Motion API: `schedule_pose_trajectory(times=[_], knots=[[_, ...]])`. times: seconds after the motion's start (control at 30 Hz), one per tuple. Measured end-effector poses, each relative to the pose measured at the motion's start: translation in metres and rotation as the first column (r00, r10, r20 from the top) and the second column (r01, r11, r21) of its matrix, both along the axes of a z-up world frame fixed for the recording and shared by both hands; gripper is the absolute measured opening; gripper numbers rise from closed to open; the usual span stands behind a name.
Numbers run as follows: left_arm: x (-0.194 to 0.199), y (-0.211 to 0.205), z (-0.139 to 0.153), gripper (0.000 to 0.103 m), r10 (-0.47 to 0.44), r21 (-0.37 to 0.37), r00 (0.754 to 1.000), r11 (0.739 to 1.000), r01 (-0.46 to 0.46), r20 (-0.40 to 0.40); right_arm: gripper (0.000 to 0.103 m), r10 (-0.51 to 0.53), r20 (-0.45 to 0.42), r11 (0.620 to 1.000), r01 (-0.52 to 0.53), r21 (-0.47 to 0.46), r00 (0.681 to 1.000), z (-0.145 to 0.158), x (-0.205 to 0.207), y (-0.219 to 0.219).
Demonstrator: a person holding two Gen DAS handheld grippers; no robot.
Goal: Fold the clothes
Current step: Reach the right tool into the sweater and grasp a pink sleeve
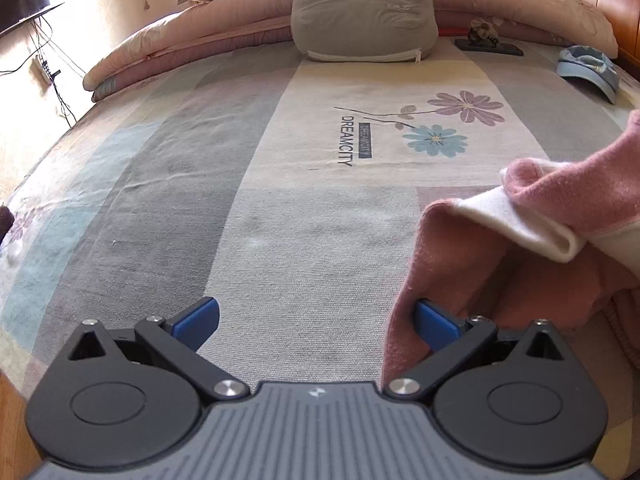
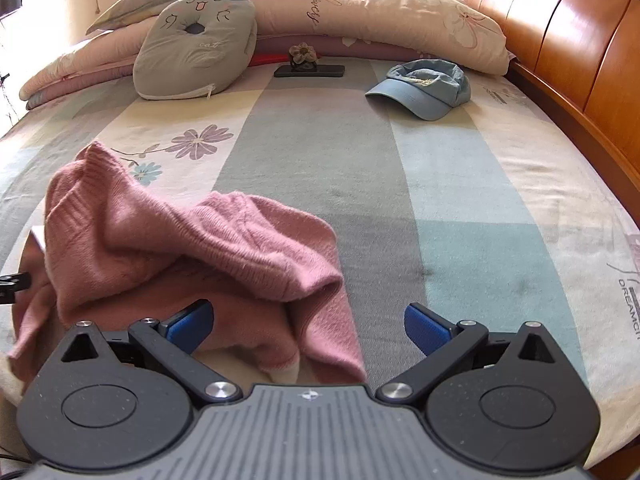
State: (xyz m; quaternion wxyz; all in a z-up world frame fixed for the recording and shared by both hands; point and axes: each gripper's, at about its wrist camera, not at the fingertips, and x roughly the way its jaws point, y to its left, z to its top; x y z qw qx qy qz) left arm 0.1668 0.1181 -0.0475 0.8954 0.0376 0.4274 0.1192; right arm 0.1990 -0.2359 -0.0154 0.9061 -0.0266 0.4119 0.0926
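Bedsheet (image 2: 360, 160); rumpled, perhaps inside-out pink sweater (image 2: 192, 240)

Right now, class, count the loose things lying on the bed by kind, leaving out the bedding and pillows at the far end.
Pink sweater: 1
Blue cap: 1
Grey cat cushion: 1
Phone: 1
Flower ornament: 1
Total: 5

I am seeing the bed (image 2: 460, 184) carrying a pink sweater (image 2: 192, 240), blue cap (image 2: 424, 84), grey cushion (image 2: 196, 44), phone (image 2: 310, 71) and folded quilt (image 2: 380, 28).
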Motion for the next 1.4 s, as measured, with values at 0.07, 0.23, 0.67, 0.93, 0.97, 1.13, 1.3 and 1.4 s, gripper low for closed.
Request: schedule_pose_trajectory(times=[0.07,0.23,0.67,0.93,0.97,1.13,1.3,1.4], knots=[[-0.004,-0.001,0.006,0.102,-0.033,-0.04,0.999,0.999,0.033,0.011,0.103,0.012,0.004,1.0,-0.012,-0.014,1.0,-0.002,0.008,0.004],[-0.002,-0.025,0.012,0.102,-0.183,-0.092,0.982,0.978,0.186,0.045,0.103,0.069,-0.004,0.996,-0.069,-0.063,0.998,-0.015,0.022,0.021],[0.025,-0.073,0.004,0.102,-0.393,0.074,0.919,0.918,0.39,0.024,0.103,0.116,-0.053,0.993,-0.115,0.027,0.992,-0.022,0.037,0.002],[0.046,-0.08,0.001,0.102,-0.429,0.091,0.903,0.9,0.426,0.016,0.103,0.145,0.014,0.986,-0.143,-0.089,0.989,-0.007,0.047,0.005],[0.049,-0.079,0.001,0.102,-0.429,0.091,0.903,0.9,0.425,0.022,0.103,0.146,0.021,0.985,-0.143,-0.101,0.989,-0.005,0.05,0.005],[0.064,-0.074,0.009,0.102,-0.41,0.077,0.911,0.911,0.406,0.045,0.103,0.143,0.04,0.983,-0.137,-0.125,0.989,0.005,0.069,0.005],[0.081,-0.071,0.016,0.102,-0.401,0.076,0.914,0.915,0.396,0.065,0.103,0.156,0.035,0.98,-0.15,-0.134,0.987,0.008,0.094,0.008],[0.093,-0.069,0.018,0.102,-0.395,0.083,0.916,0.918,0.389,0.07,0.103,0.161,0.027,0.979,-0.156,-0.132,0.987,0.007,0.111,0.01]])
